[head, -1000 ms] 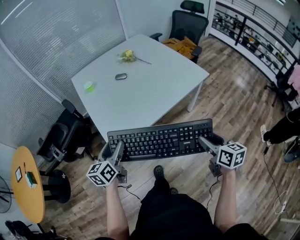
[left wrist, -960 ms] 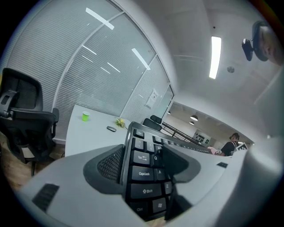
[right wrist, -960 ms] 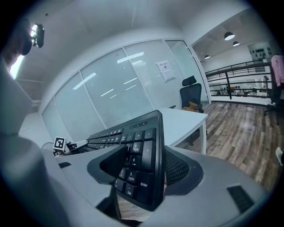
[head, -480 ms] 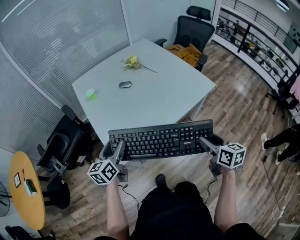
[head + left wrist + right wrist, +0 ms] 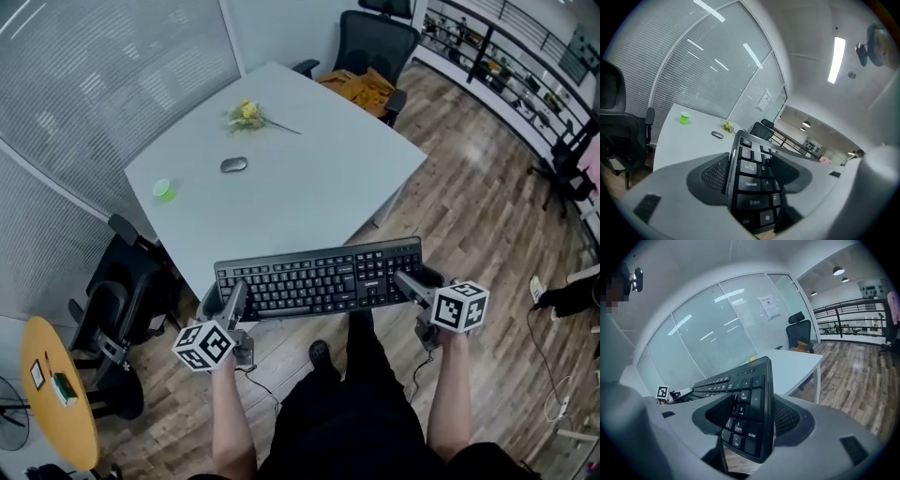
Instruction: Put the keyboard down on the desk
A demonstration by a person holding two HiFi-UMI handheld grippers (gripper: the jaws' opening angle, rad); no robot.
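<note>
Since the frame half a second earlier, the desk [image 5: 309,197] and what lies on it have slid a little leftward in the head view, the wearer's leg now reaches forward under the keyboard [image 5: 319,278], and the shoe [image 5: 542,292] of a person at the right edge sits lower. At far left stands a round yellow table [image 5: 52,394], then a black chair [image 5: 122,281] against a glass wall with blinds [image 5: 94,75]. The left gripper [image 5: 228,302] is clamped on the keyboard's left end; its own view shows the jaws pressed over keys marked Tab, Caps Lock, Shift and Ctrl. On the white desk sit a green cup [image 5: 164,189], a grey mouse [image 5: 233,165] and a yellow flower [image 5: 246,112], well apart from one another. The keyboard is held level in the air at the desk's near edge, above the wood floor [image 5: 487,206], not resting on the desk. The right gripper [image 5: 417,281] grips the keyboard's right end, its jaws closed over the number pad, where PgUp, 6, 3 and Enter can be read. Beyond the desk's far corner stands another black office chair [image 5: 375,42], and a dark railing [image 5: 506,75] runs along the upper right. A paper notice [image 5: 768,305] hangs on the glass; its print is too small to read.
</note>
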